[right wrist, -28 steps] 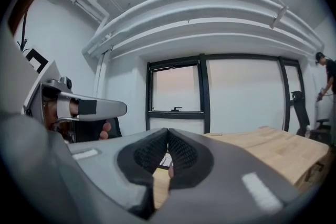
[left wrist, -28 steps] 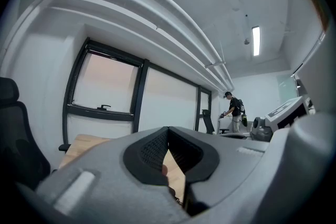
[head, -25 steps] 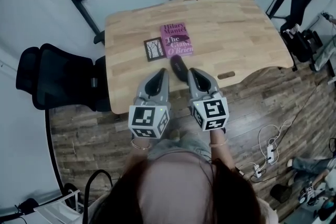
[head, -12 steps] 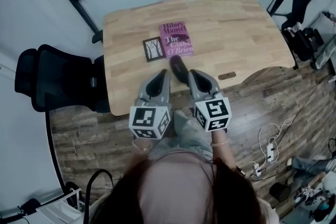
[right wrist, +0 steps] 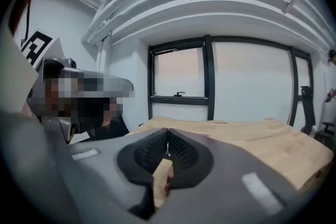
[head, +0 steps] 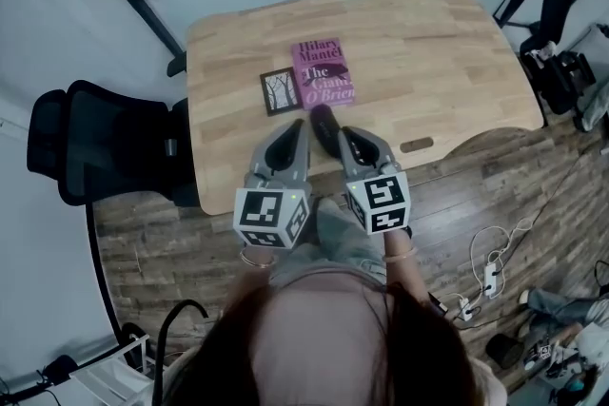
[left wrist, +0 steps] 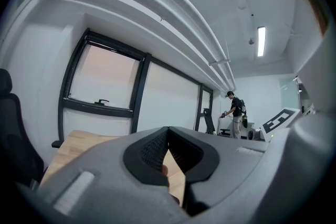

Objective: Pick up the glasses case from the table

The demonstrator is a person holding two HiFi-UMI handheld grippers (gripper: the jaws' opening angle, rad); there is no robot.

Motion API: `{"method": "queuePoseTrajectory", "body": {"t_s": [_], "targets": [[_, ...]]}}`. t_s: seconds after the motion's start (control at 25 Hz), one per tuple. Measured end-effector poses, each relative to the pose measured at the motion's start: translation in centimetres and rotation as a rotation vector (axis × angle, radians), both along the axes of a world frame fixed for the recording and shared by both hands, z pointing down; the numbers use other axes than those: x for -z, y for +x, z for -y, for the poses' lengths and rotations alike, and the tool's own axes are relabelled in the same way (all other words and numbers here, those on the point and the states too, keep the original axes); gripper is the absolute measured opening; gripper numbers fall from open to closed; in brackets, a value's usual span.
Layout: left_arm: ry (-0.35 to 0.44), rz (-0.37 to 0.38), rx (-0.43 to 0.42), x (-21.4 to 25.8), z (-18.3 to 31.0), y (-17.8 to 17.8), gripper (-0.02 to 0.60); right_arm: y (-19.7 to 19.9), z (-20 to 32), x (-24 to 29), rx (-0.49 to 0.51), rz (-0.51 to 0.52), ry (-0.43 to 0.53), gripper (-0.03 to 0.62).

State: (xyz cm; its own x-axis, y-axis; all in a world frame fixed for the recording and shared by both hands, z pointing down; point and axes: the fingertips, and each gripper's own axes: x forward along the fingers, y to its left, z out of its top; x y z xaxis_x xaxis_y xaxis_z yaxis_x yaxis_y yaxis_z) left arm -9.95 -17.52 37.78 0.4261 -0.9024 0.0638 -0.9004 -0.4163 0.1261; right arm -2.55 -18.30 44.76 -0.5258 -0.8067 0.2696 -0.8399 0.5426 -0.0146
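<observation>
Dark, smooth and elongated with rounded ends, the glasses case (head: 324, 126) lies slantwise on the pale wooden counter (head: 447, 62) near its front edge. Its far end is just beside a purple book (head: 324, 71), and a small dark card (head: 280, 91) is close by. The left tool (head: 299, 130) and the right tool (head: 346, 134) flank the case, one on each side, each with its jaws clenched tip to tip on nothing.

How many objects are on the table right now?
3: a purple book mid-table, a small tree-picture card just left of it, and the dark glasses case nearer the person, between the left gripper and right gripper, which may hide something small.
</observation>
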Motion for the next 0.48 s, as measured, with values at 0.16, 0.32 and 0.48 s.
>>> {"method": "queuePoseTrajectory", "body": {"t_s": [0.16, 0.32, 0.48], "targets": [[-0.002, 0.007, -0.006, -0.3, 1.2, 0.2, 0.008, -0.1, 1.2, -1.2, 0.017, -0.017, -0.028, 0.011], [-0.013, 0.01, 0.003, -0.9, 2.5, 0.1, 0.009, -0.4, 2.4, -2.3, 0.038, -0.034, -0.054, 0.018], [-0.022, 0.014, 0.011, -1.4, 3.9, 0.2, 0.009, -0.5, 3.6, -3.3, 0.054, -0.042, -0.082, 0.034]]}}
